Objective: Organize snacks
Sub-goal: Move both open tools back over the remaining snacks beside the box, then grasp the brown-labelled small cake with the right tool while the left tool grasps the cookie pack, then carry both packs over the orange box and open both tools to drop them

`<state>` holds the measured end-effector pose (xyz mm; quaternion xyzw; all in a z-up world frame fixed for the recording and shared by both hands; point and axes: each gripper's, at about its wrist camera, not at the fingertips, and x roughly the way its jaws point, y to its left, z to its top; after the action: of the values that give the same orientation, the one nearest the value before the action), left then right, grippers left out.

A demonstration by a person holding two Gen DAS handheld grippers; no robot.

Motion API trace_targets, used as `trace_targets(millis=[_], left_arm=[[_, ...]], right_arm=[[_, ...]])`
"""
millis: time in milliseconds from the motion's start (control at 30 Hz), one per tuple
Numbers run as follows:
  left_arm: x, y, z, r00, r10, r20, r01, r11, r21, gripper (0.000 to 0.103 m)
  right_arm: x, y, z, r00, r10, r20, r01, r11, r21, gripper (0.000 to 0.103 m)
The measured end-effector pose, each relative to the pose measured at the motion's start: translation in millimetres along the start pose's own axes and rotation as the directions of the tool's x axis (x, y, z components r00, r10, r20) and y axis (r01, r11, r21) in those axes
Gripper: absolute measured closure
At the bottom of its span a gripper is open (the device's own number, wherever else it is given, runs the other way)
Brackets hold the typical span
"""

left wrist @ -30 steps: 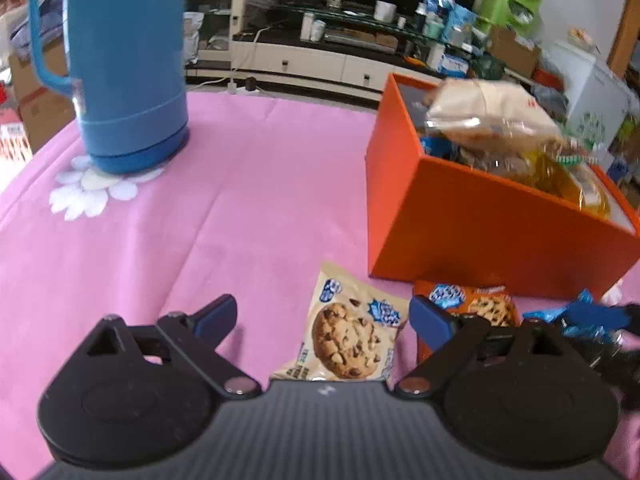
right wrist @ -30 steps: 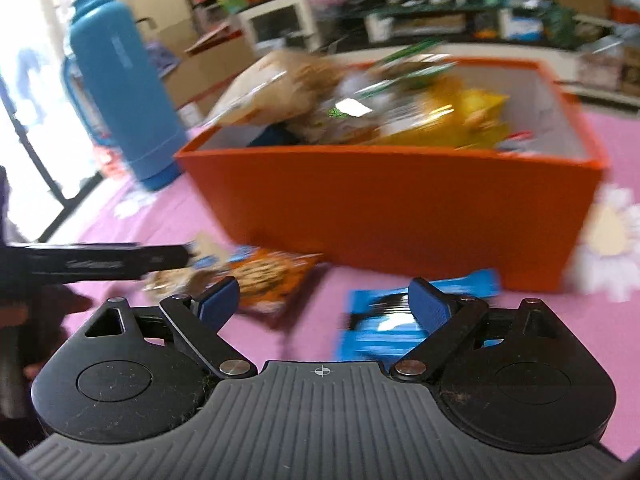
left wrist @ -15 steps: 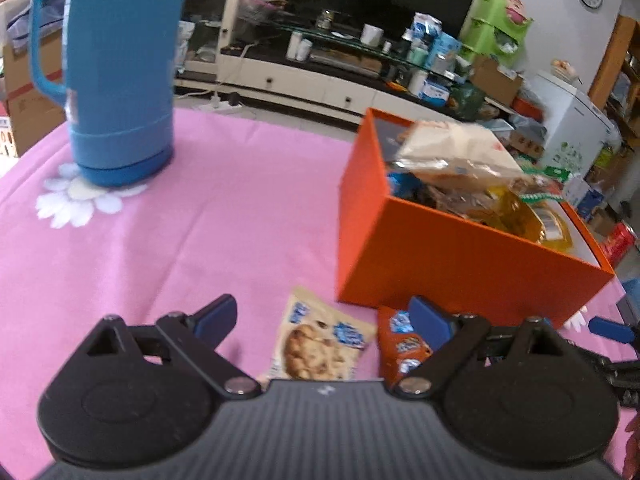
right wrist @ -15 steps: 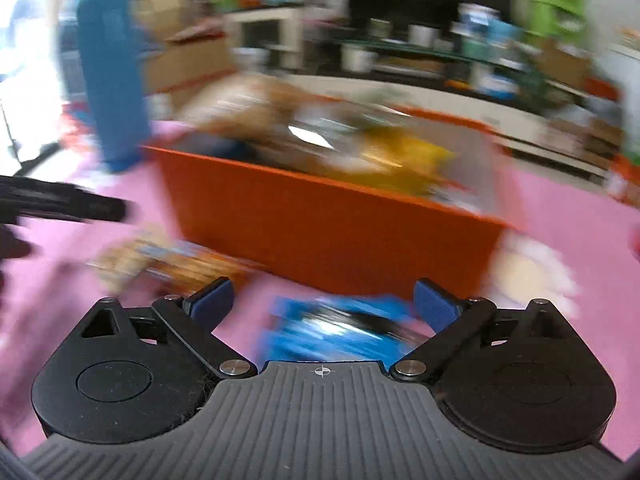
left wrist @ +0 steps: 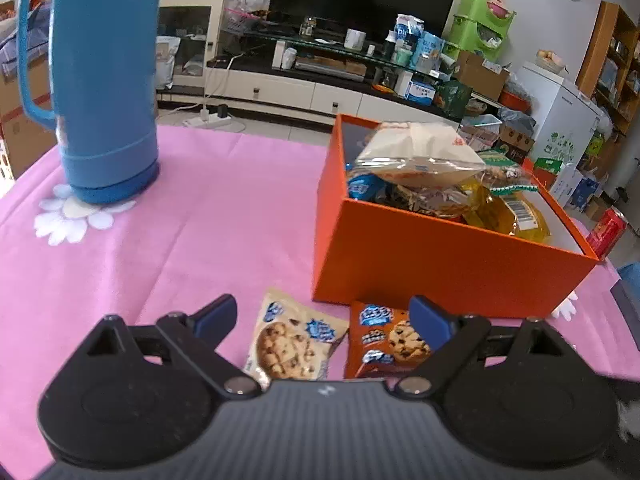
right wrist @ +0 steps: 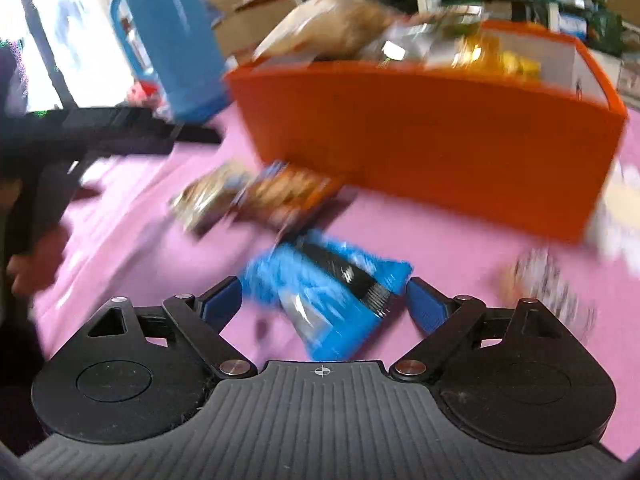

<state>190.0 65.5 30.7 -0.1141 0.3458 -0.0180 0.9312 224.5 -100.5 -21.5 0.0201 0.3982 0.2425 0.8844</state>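
Two cookie packets point(left wrist: 294, 338) lay flat on the bench point(left wrist: 224, 216) before the orange box point(left wrist: 440, 264), nearest our left tongs point(left wrist: 324, 316), while the blue packet point(right wrist: 328, 284) lay diagonally between our right tongs point(right wrist: 324, 300), both wide open, empty.

Black left gripper point(left wrist: 323, 316), blue-tipped jaws, silver pivot screws, ribbed grey body, right gripper point(right wrist: 323, 300) alike, crosshair mark
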Motion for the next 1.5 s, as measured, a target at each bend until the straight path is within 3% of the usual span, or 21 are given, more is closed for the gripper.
trace_targets(millis=[167,300,367,433,500,600,733,1067,1167,1200,1233,1267,1300,1400,1500], left_arm=[[-7.0,18.3,0.0,1.0,-0.011,0.0,0.011,0.999,-0.049,0.012],[-10.1,31.3,1.0,1.0,0.007,0.006,-0.007,0.997,-0.083,0.012],[-7.8,33.5,1.6,1.0,0.014,-0.002,-0.014,0.996,-0.093,0.012],[-5.9,33.2,1.4,1.0,0.003,-0.017,-0.005,0.997,-0.08,0.012],[-2.9,28.6,-1.3,0.999,-0.011,-0.041,0.01,1.0,-0.019,0.012],[4.1,19.3,-11.0,0.996,-0.011,-0.092,0.022,0.992,0.124,0.012],[21.3,7.8,-23.8,0.991,0.081,-0.108,-0.051,0.966,0.254,0.012],[51.5,4.4,-19.5,0.985,0.101,-0.142,-0.069,0.974,0.216,0.013],[49.5,2.4,-20.2,0.986,0.099,-0.135,-0.067,0.973,0.222,0.022],[48.8,2.9,-20.1,0.987,0.097,-0.132,-0.065,0.972,0.224,0.028],[47.1,2.7,-19.9,0.988,0.088,-0.127,-0.058,0.973,0.225,0.035],[44.4,0.6,-20.1,0.99,0.081,-0.12,-0.052,0.972,0.229,0.052],[43.3,-0.7,-19.9,0.989,0.091,-0.117,-0.061,0.97,0.237,0.052],[37.9,-3.7,-20.0,0.986,0.136,-0.101,-0.106,0.961,0.256,0.052],[22.4,0.8,-14.5,0.99,0.108,-0.088,-0.085,0.97,0.227,0.052]], right_arm=[[-56.4,5.9,-36.4,0.996,0.035,0.079,-0.046,0.99,0.132,0.017],[-77.4,-5.4,-31.9,0.972,-0.166,0.168,0.145,0.981,0.131,0.012],[-67.2,-22.3,-19.1,0.945,-0.291,0.151,0.274,0.954,0.125,0.014],[-54.9,-39.7,-8.0,0.933,-0.338,0.126,0.322,0.937,0.131,0.019],[-42.6,-53.6,-1.9,0.939,-0.326,0.105,0.307,0.937,0.169,0.019],[-20.4,-64.0,5.2,0.932,-0.354,0.07,0.338,0.924,0.18,0.02],[-2.4,-64.1,-0.5,0.935,-0.351,0.058,0.339,0.928,0.157,0.016],[5.8,-61.5,-1.1,0.918,-0.392,0.062,0.383,0.916,0.118,0.017],[3.9,-63.2,-1.5,0.905,-0.421,0.067,0.411,0.904,0.119,0.029],[2.9,-63.9,-1.5,0.902,-0.426,0.068,0.416,0.901,0.123,0.034],[1.6,-64.2,-1.7,0.901,-0.429,0.07,0.418,0.9,0.125,0.046],[0.1,-64.2,-1.7,0.899,-0.431,0.075,0.42,0.899,0.126,0.058],[-2.4,-64.0,-1.3,0.897,-0.434,0.079,0.423,0.897,0.13,0.071],[-8.7,-67.1,-2.1,0.9,-0.429,0.078,0.41,0.894,0.179,0.085],[-19.7,-71.8,-3.0,0.918,-0.387,0.084,0.359,0.903,0.235,0.085]])
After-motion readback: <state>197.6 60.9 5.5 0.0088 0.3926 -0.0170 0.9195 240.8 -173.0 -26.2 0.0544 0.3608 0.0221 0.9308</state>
